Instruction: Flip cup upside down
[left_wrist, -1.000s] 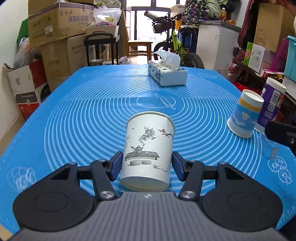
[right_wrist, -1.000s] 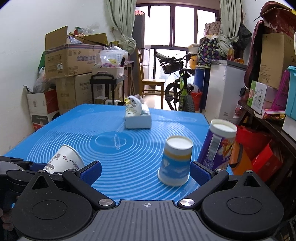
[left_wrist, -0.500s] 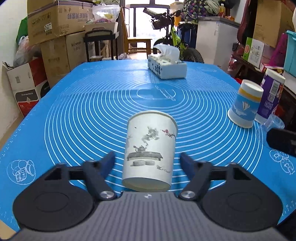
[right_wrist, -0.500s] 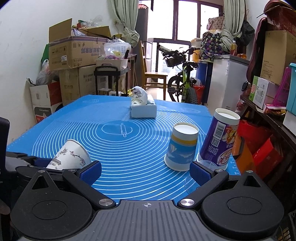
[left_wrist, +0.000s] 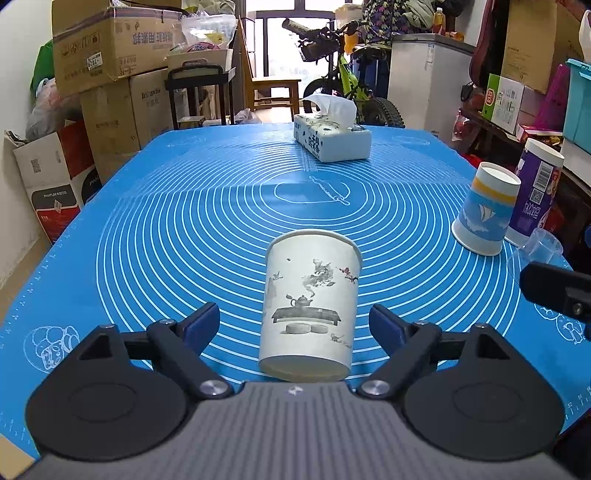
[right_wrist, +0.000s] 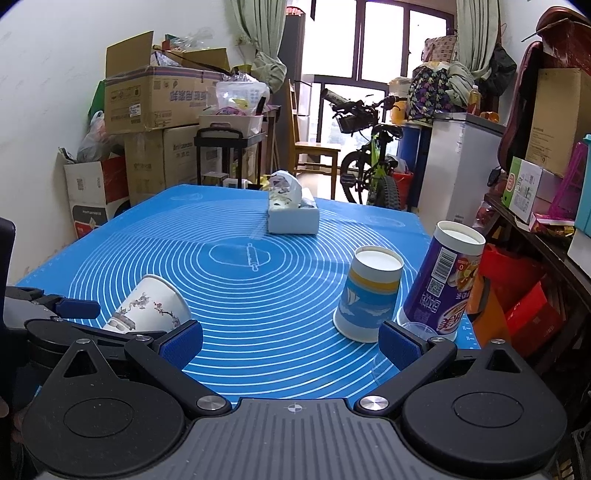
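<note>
A white paper cup with an ink teapot print (left_wrist: 308, 302) lies on its side on the blue mat (left_wrist: 184, 229), base toward me, mouth away. My left gripper (left_wrist: 301, 326) is open, a finger on each side of the cup's base, clear of it. The cup also shows in the right wrist view (right_wrist: 147, 308), tilted, beside the left gripper's finger (right_wrist: 77, 308). My right gripper (right_wrist: 291, 341) is open and empty over the mat's near edge. A blue-and-white cup (right_wrist: 369, 293) stands upside down just beyond its right finger.
A purple canister (right_wrist: 441, 284) stands inverted at the mat's right edge beside a small clear plastic cup (left_wrist: 541, 243). A tissue box (left_wrist: 332, 140) sits at the far middle. Cardboard boxes, a bicycle and shelves ring the table.
My left gripper's fingers have opened wide and let go of the white cup, which now lies free between them. The right gripper has risen a little.
</note>
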